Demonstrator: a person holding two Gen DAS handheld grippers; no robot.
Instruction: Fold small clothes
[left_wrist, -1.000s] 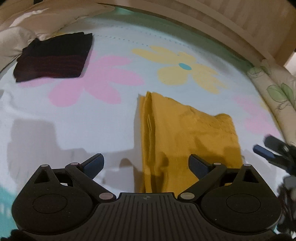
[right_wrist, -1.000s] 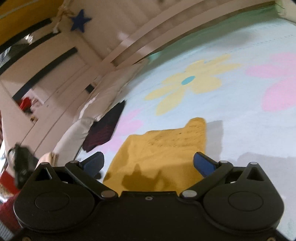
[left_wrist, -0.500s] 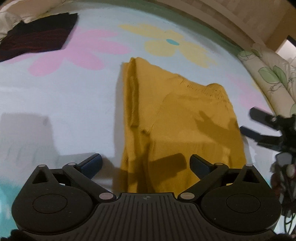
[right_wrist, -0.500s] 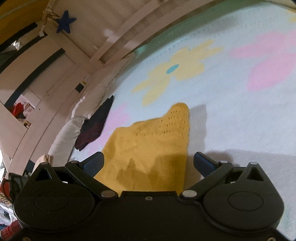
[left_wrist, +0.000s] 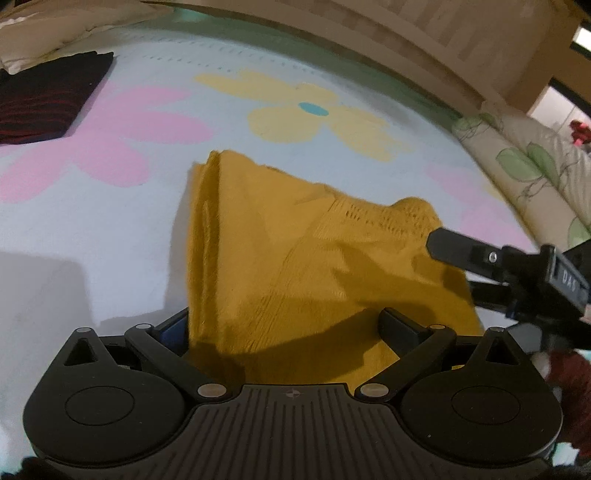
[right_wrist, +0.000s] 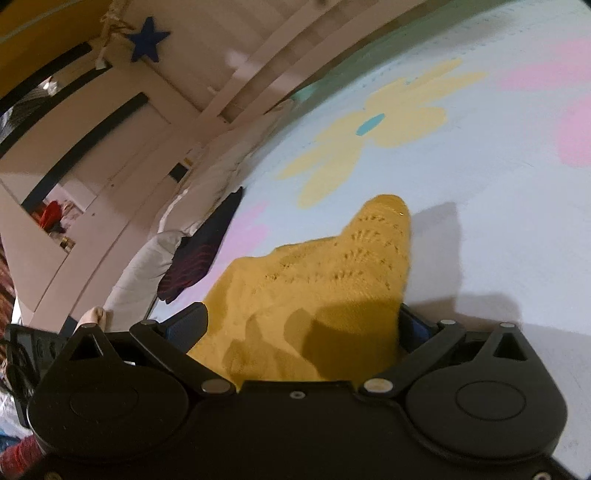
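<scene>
The yellow knit garment (left_wrist: 295, 266) lies flat on the flowered bed cover (left_wrist: 110, 229), already doubled lengthwise, its stacked fold edges running from about 6 toward 11 o'clock in the left wrist view. That narrow strip shape suggests the next fold is end to end, which would explain why both claws sit at the near hem rather than at the sides.

The left claw (left_wrist: 284, 328) is spread wide, one finger at each side of the near edge, with cloth lying between the fingers; it is not pinching anything. It points low along the bed, nearly level with the cover, aimed toward 12 o'clock. The right claw (left_wrist: 480, 273) comes in from 3 o'clock in that view, its upper finger over the garment's lacy corner (left_wrist: 406, 214).

In the right wrist view the right claw (right_wrist: 303, 325) is likewise wide open and held low, the garment filling the gap between its fingers and the lacy corner (right_wrist: 384, 229) reaching toward 12 o'clock. I judge both claws are positioned to close on the near hem, though neither has hold of it yet.

A dark striped garment (left_wrist: 48, 103) lies folded at 10 o'clock near the pillow (left_wrist: 55, 40), well apart from the yellow one, likely finished and set aside.
</scene>
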